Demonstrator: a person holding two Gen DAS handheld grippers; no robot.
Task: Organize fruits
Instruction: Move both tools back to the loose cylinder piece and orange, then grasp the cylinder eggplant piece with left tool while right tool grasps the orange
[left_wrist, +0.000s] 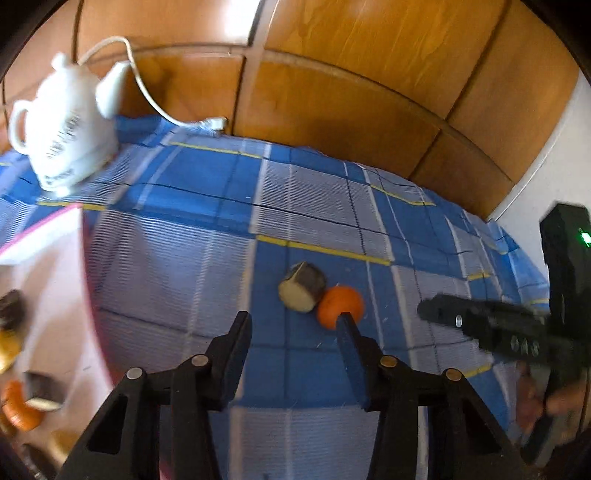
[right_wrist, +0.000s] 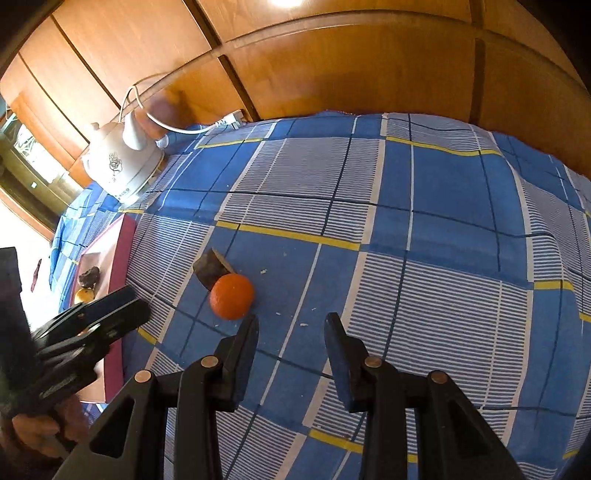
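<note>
Orange (right_wrist: 232, 296) lies just ahead of your right gripper (right_wrist: 291, 329), whose jaws stand apart and empty; your left gripper (left_wrist: 294, 325) is likewise parted, holding nothing. Probably light, round and apt to roll, so take it across its middle. It touches a brown cut chunk (right_wrist: 211, 269) on the blue checked cloth (right_wrist: 443, 240); beyond stand a white kettle (right_wrist: 122, 168) and wooden panelling (right_wrist: 351, 66).
</note>
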